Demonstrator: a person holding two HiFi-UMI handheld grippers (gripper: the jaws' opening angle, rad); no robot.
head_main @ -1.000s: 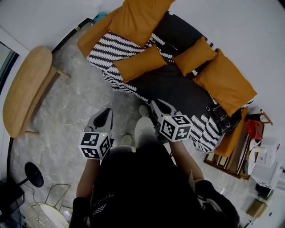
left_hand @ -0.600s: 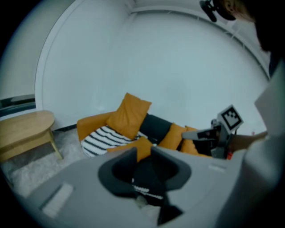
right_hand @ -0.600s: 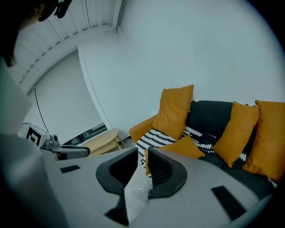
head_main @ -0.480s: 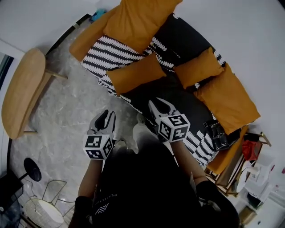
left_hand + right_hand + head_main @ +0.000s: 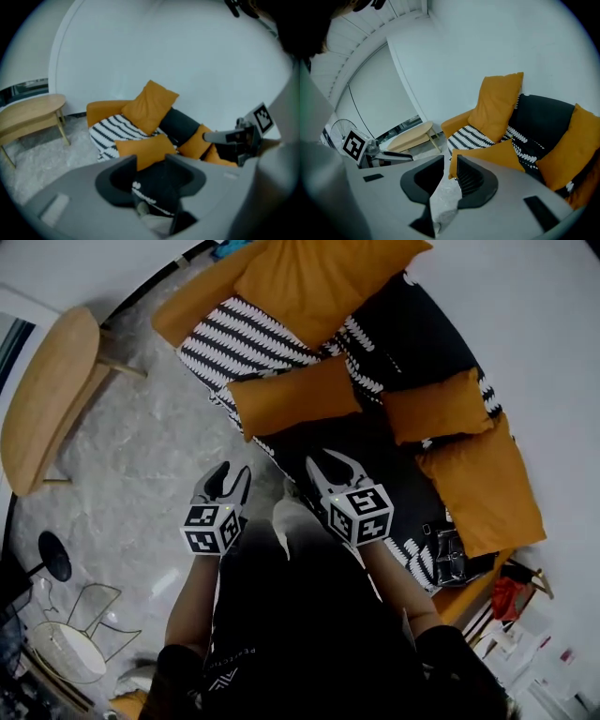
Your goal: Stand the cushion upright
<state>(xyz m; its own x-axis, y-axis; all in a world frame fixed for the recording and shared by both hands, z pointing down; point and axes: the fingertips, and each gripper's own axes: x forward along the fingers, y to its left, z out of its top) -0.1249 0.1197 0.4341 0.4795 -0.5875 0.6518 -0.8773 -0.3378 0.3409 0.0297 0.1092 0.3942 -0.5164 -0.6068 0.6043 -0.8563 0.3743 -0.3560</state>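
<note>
An orange cushion [image 5: 293, 395] lies flat on the front of the black-and-white striped sofa [image 5: 234, 334]; it also shows in the left gripper view [image 5: 143, 149] and the right gripper view [image 5: 487, 157]. A bigger orange cushion [image 5: 319, 277] leans upright behind it. Two more orange cushions [image 5: 436, 407] rest to the right. My left gripper [image 5: 230, 476] hangs over the floor short of the sofa, its jaws opening with nothing between them [image 5: 151, 159]. My right gripper [image 5: 333, 461] is near the seat's front edge, open and empty [image 5: 450, 164].
An oval wooden table [image 5: 47, 399] stands on the grey floor to the left. A fan base [image 5: 53, 557] and a wire-framed stool [image 5: 66, 648] are at lower left. A black bag [image 5: 448, 554] lies on the sofa's right end.
Both grippers have moved forward and down toward the sofa. The left gripper's jaws have spread apart from nearly shut.
</note>
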